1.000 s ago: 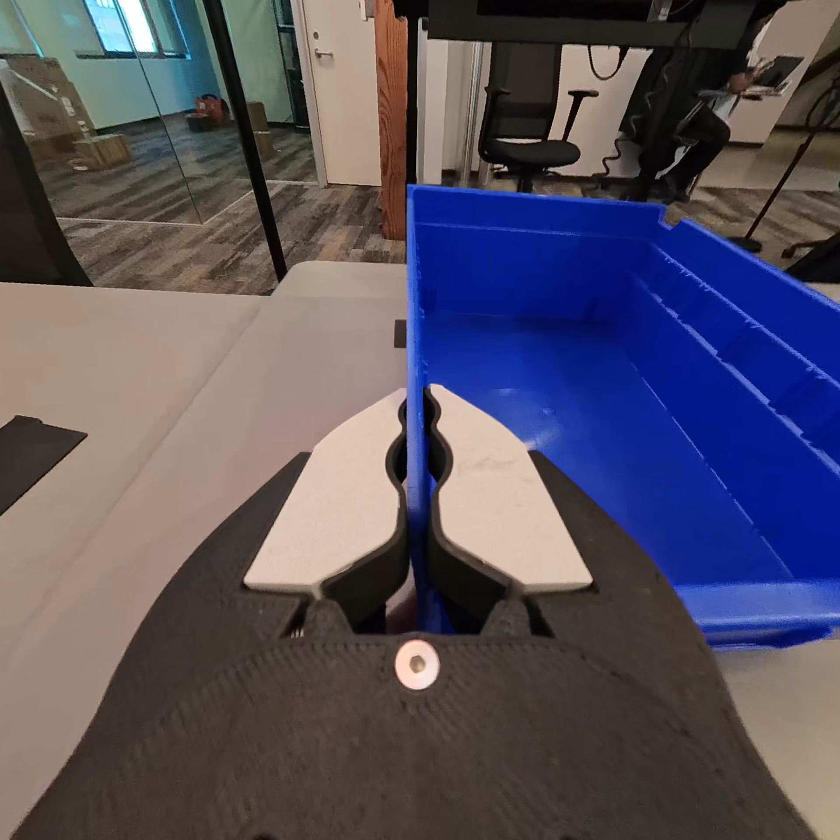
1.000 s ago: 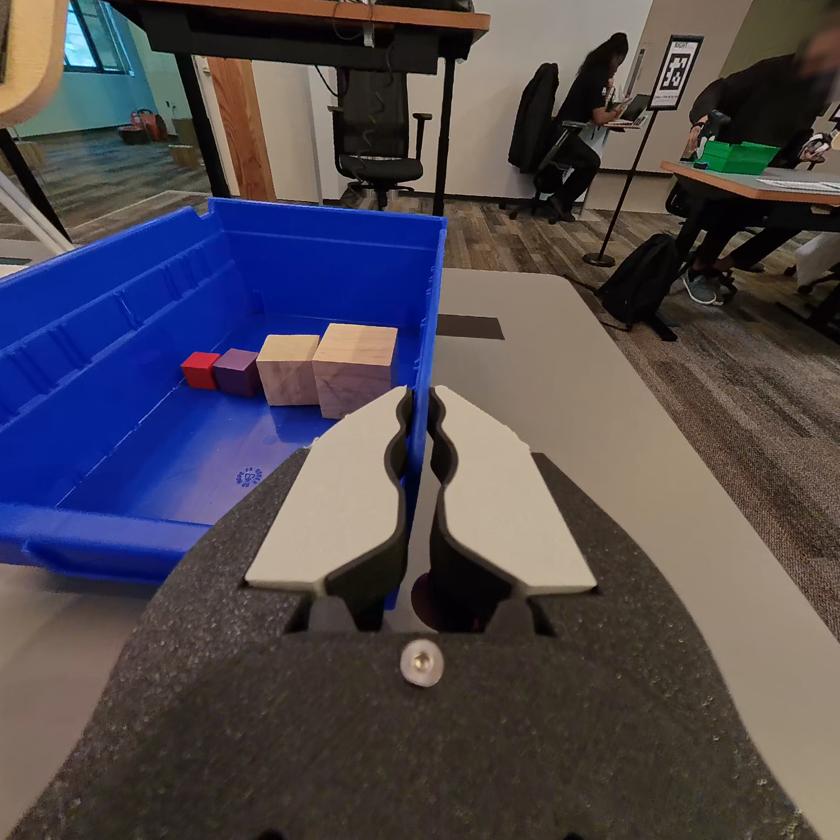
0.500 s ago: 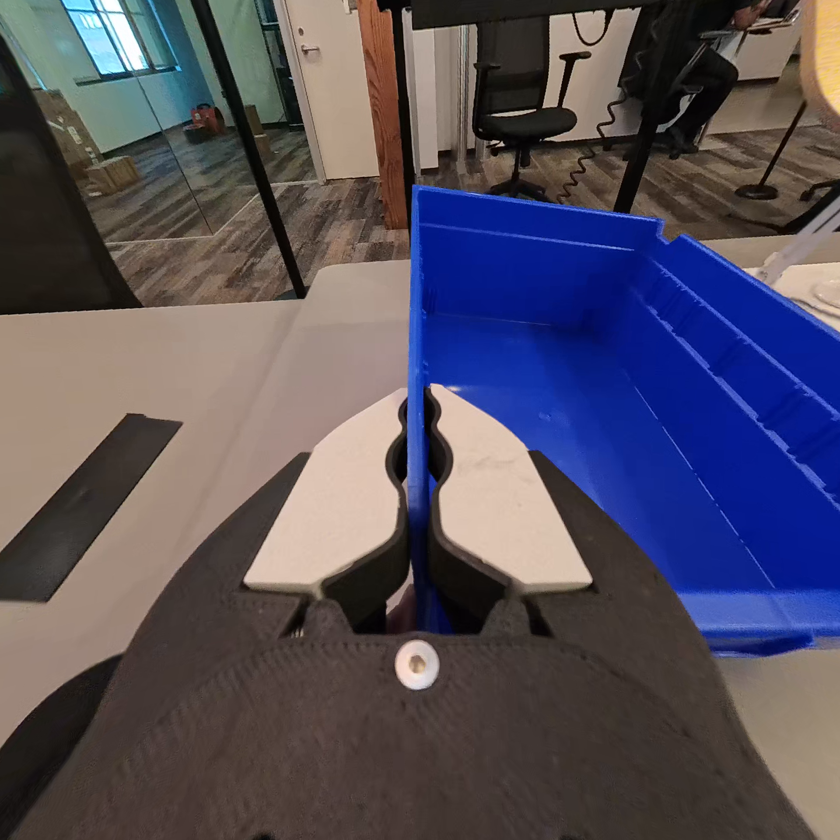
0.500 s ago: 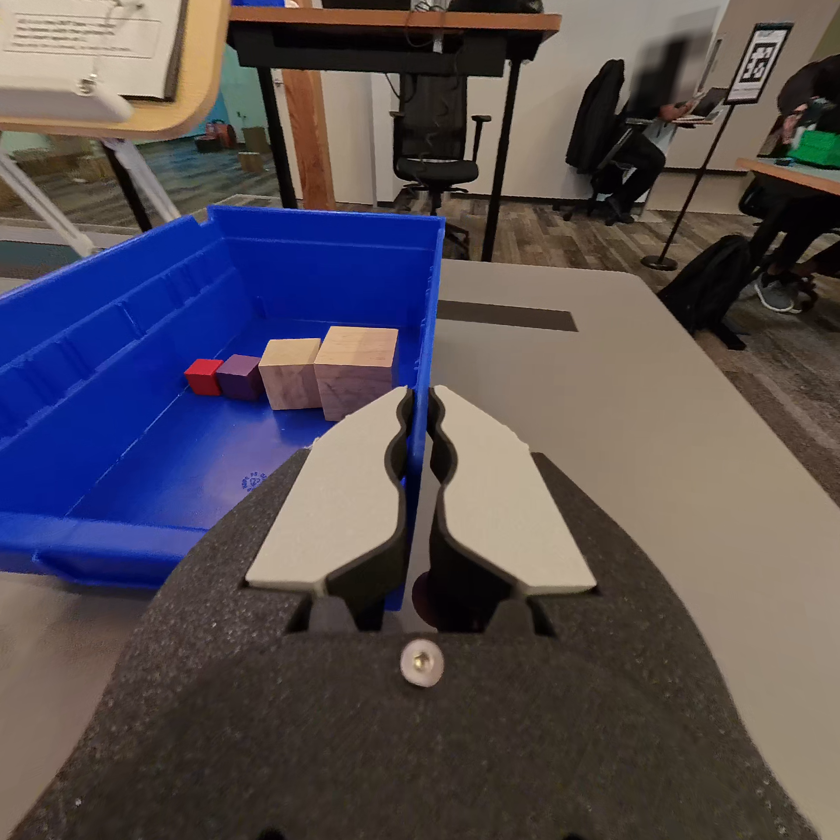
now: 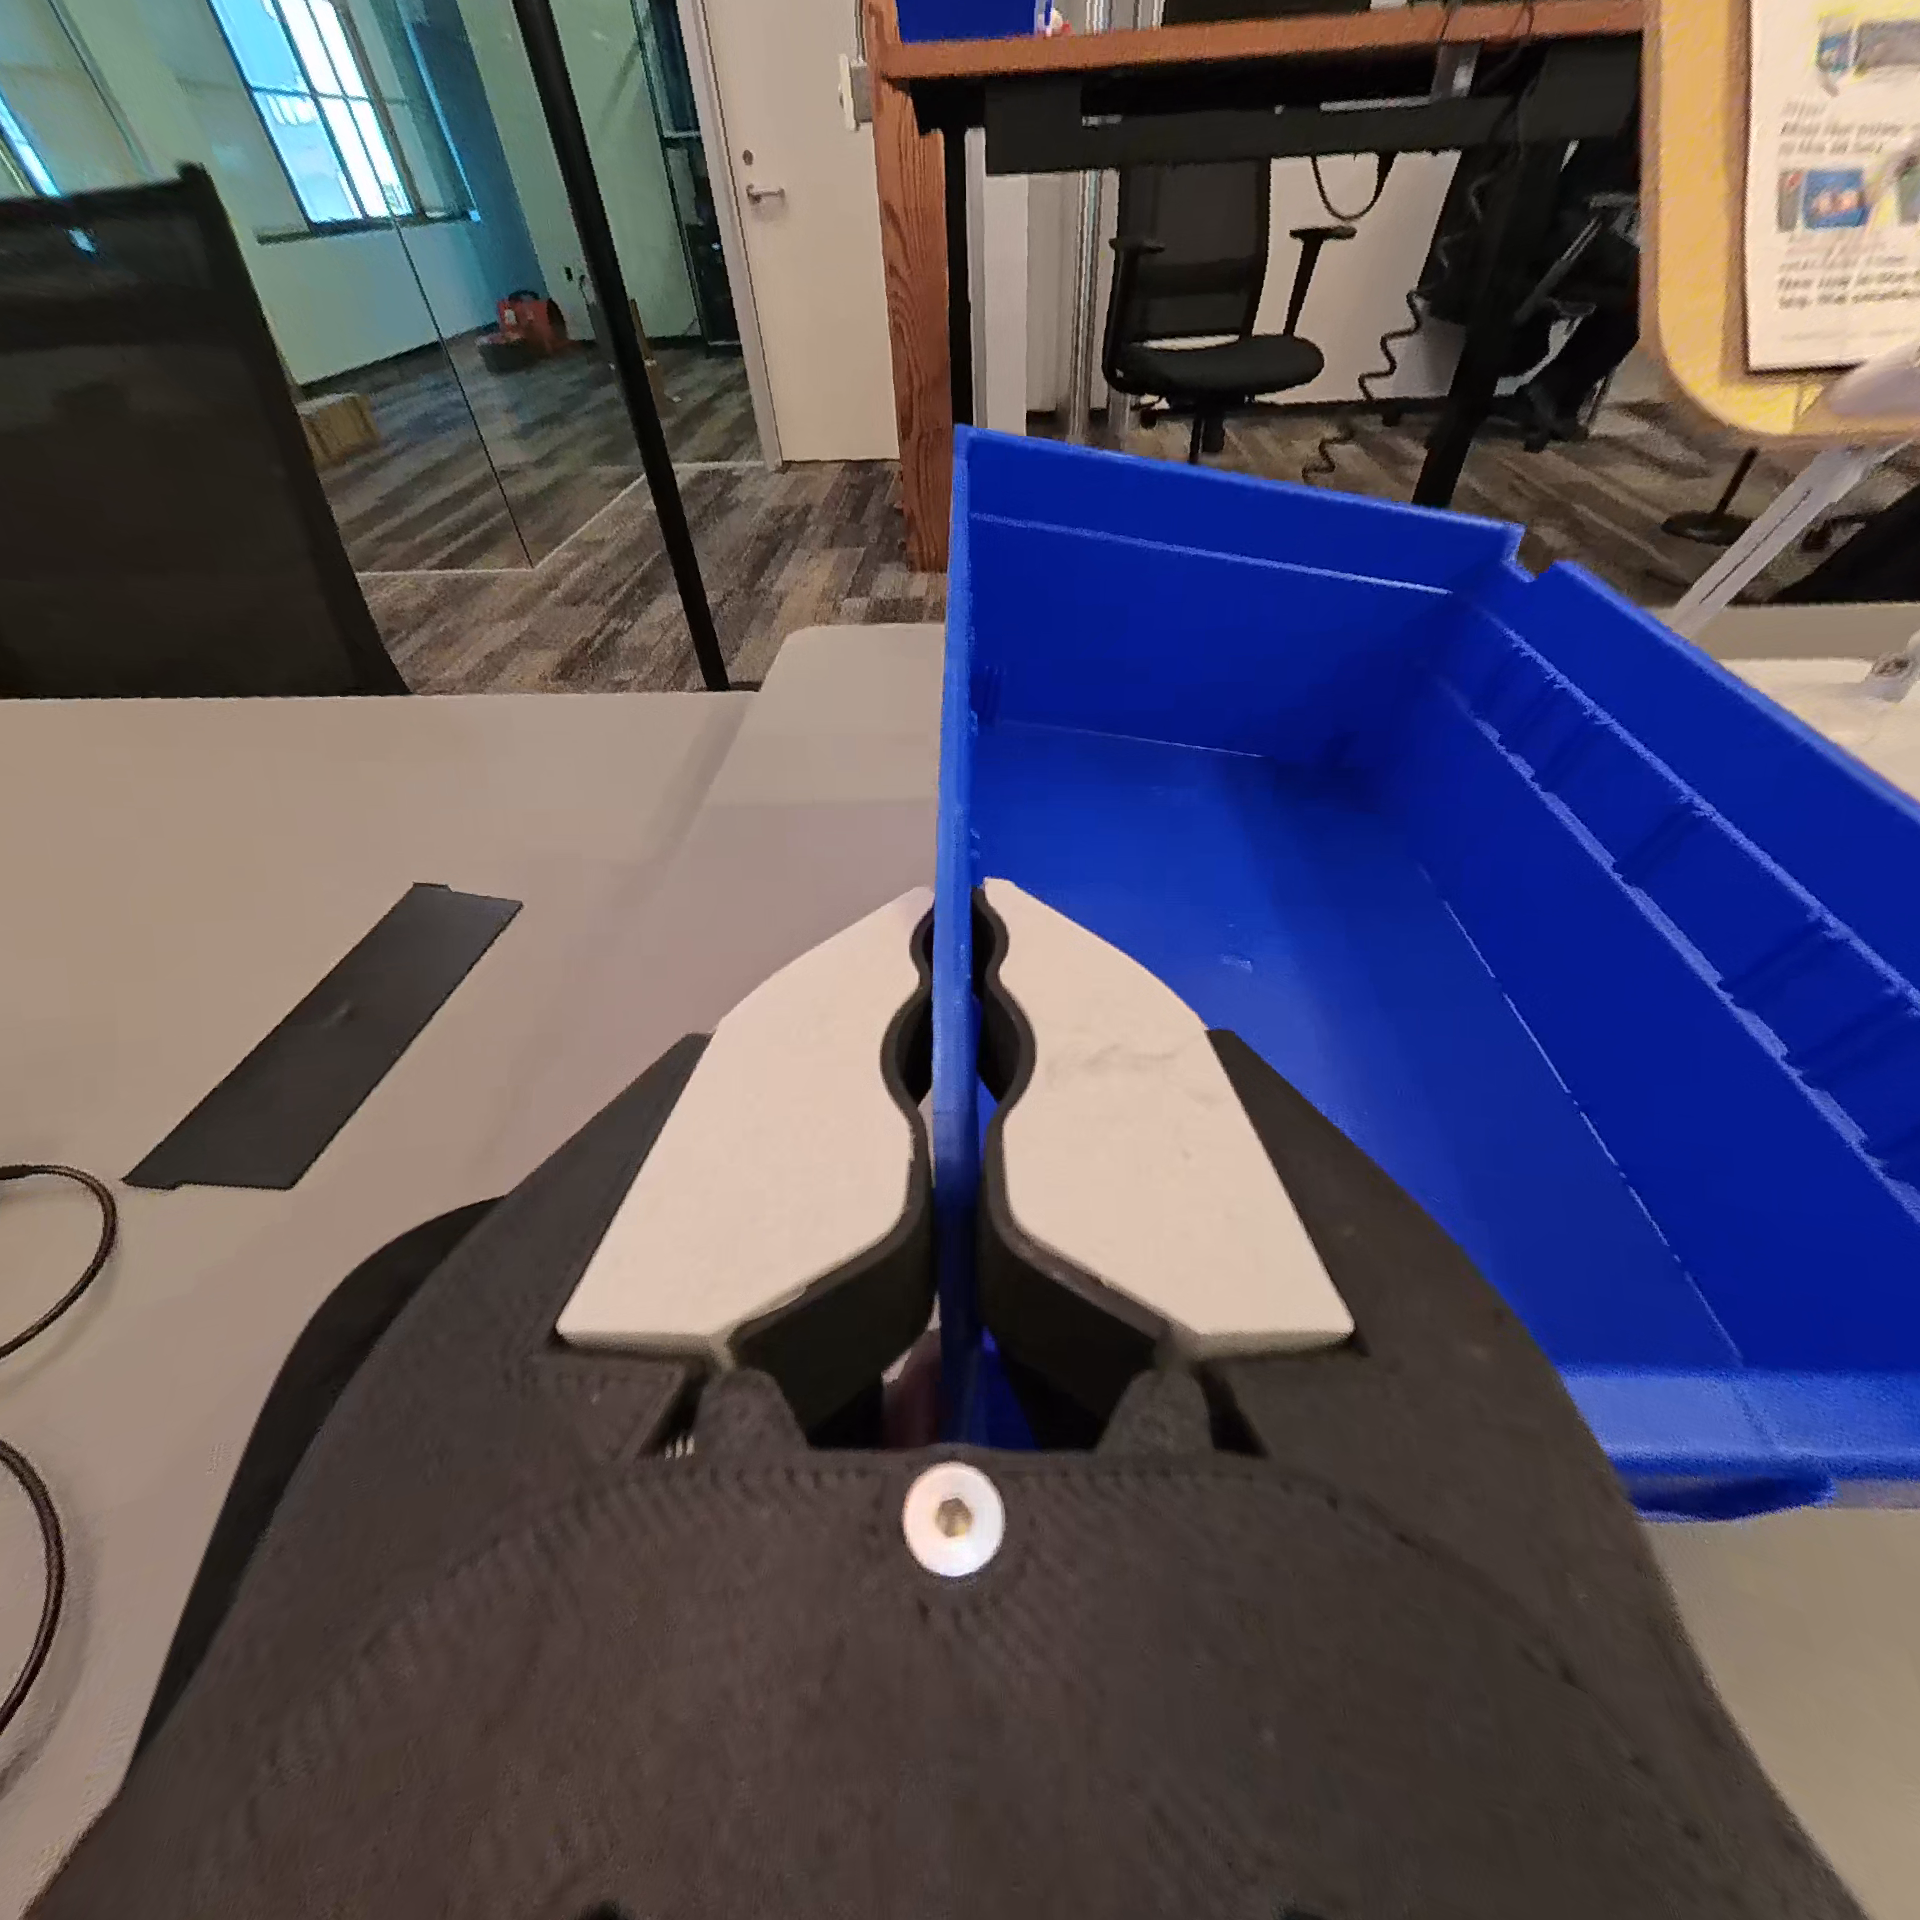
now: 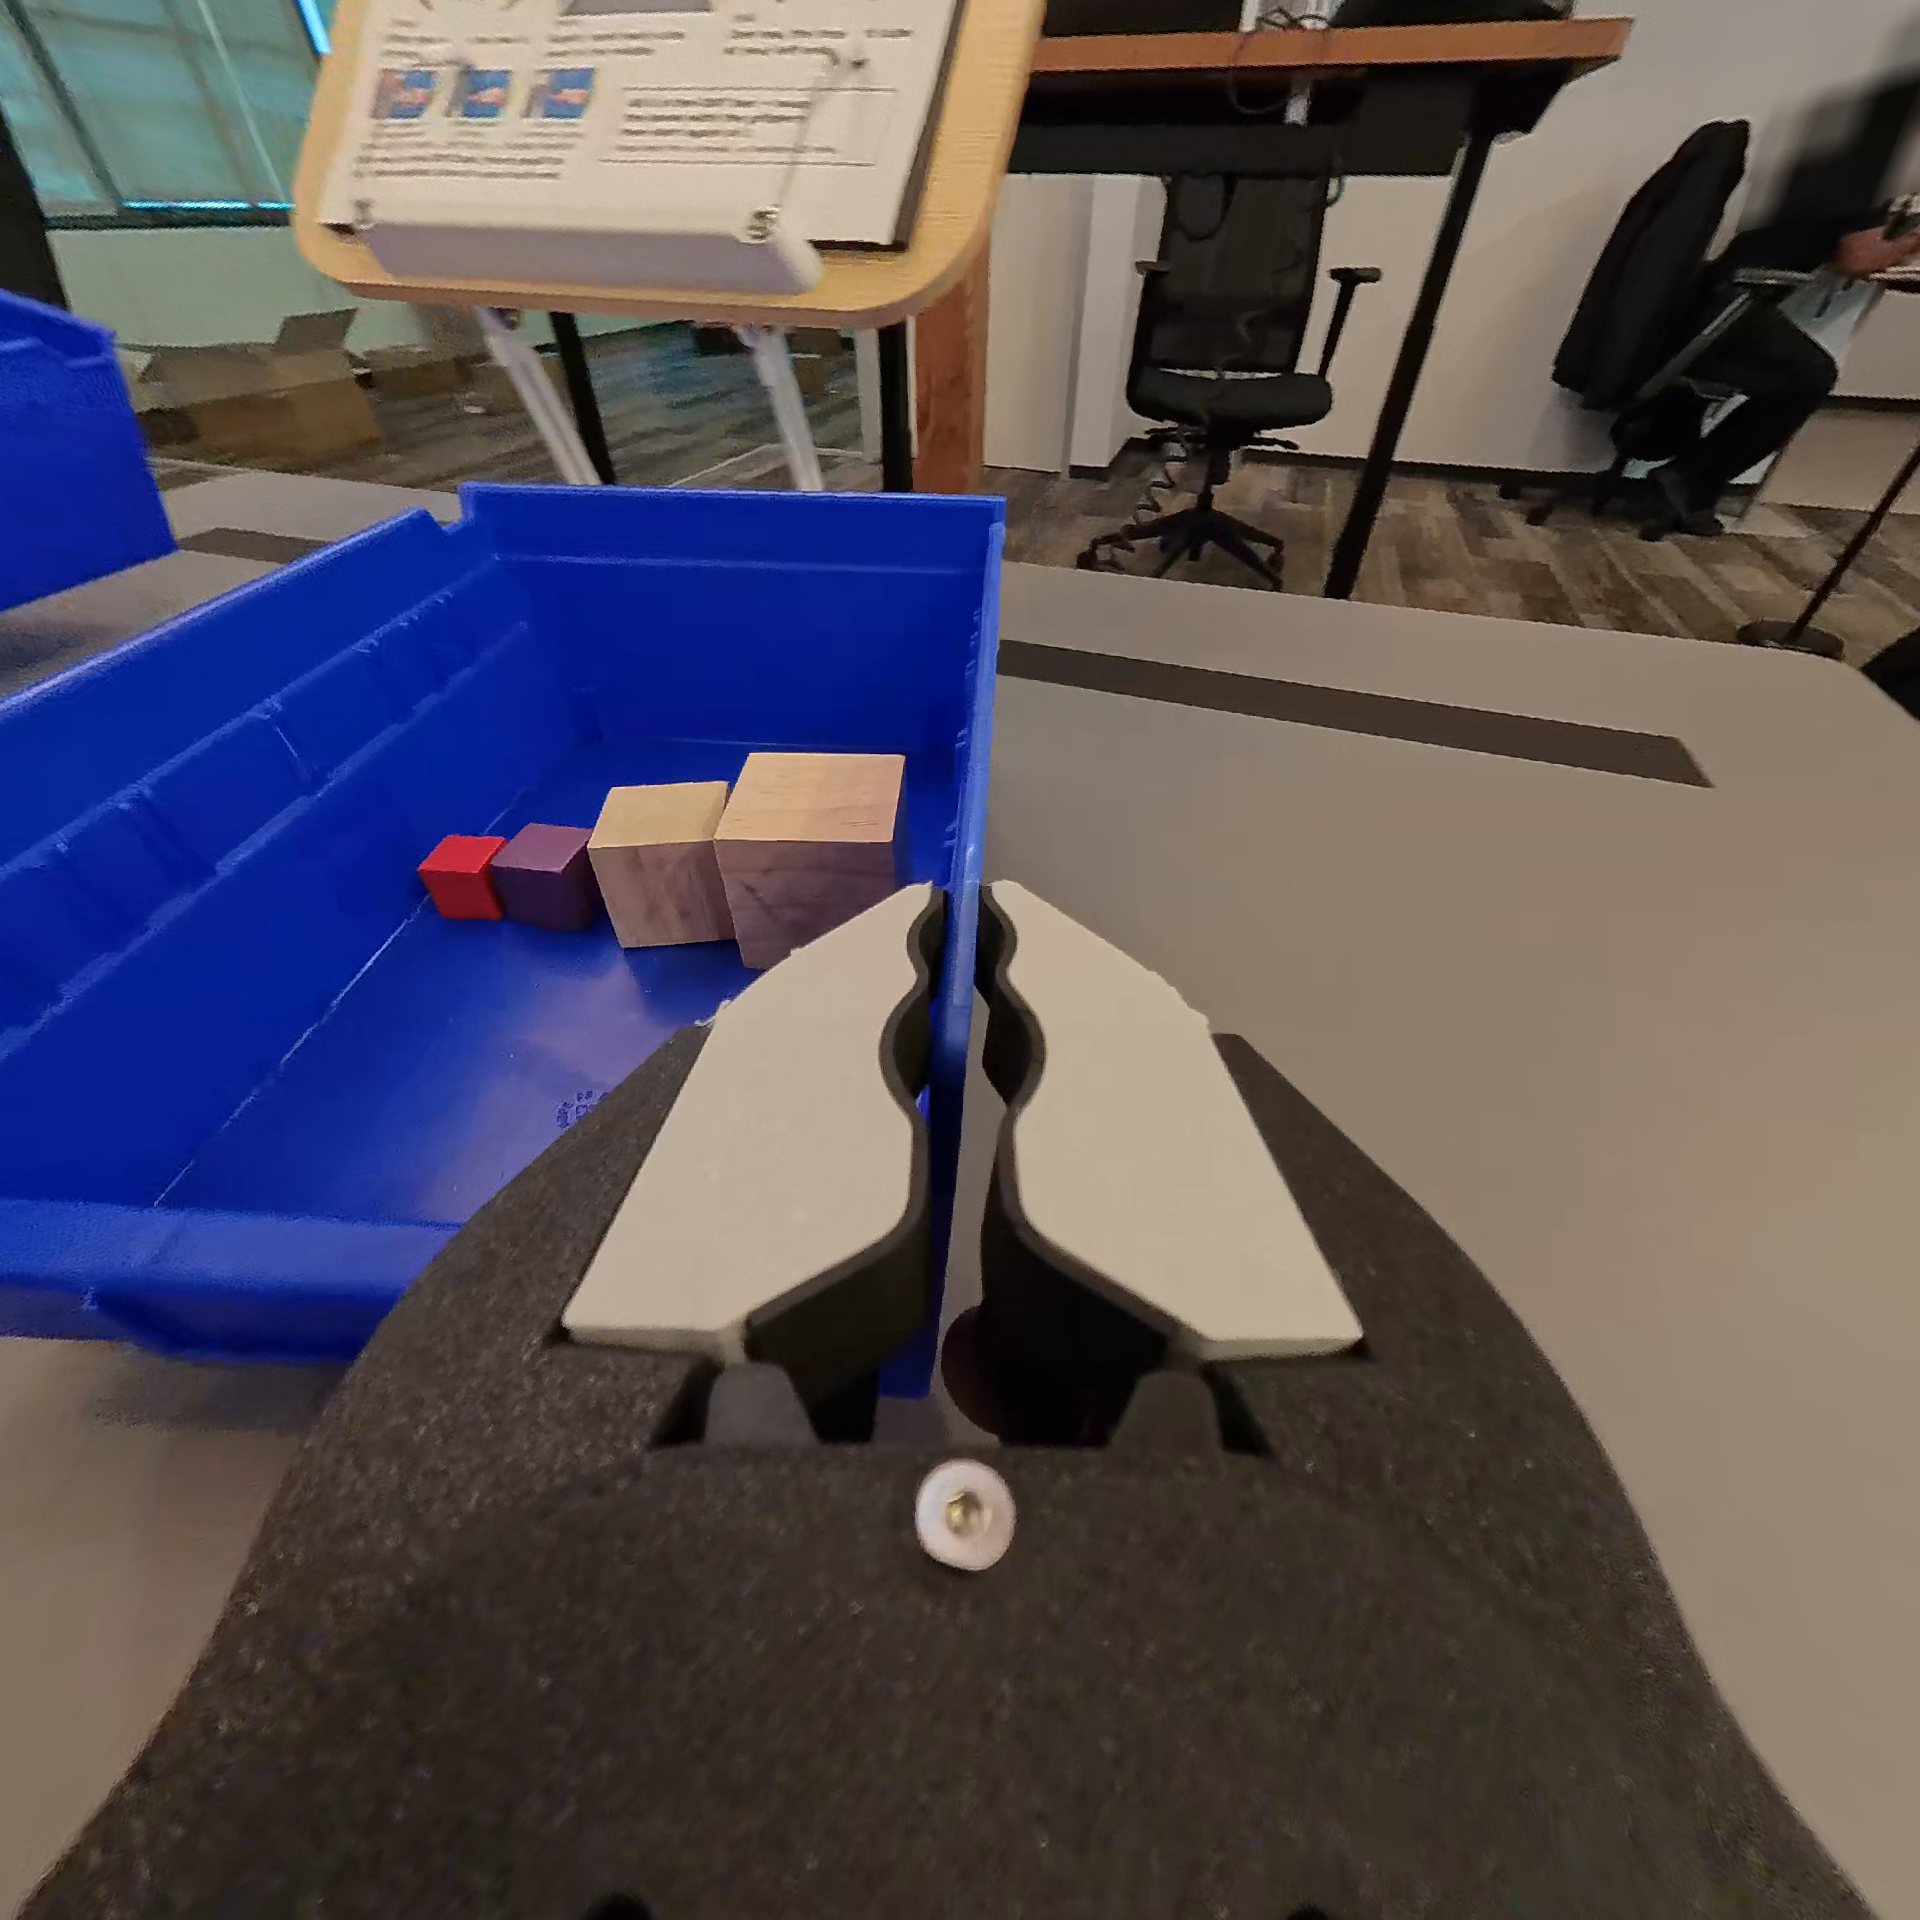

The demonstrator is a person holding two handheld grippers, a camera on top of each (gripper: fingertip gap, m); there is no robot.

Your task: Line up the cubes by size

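Observation:
A blue bin sits between both grippers. Inside it, against the right wall, four cubes stand in a row: a small red cube, a purple cube, a medium wooden cube and a large wooden cube. My right gripper is shut on the bin's right wall, pads pressed on the thin blue edge. My left gripper is shut on the bin's left wall. The cubes do not show in the left wrist view.
The grey table has a black strip. A black cable lies at the left. A wooden stand with a sheet and another blue bin are behind. Office chairs and a seated person are farther back. One gripper's finger ends stand about 70 cm off the other's.
Both grippers stay shut on the bin walls and swing with the bin to the left; the background slides right in both views. The cubes keep their row.

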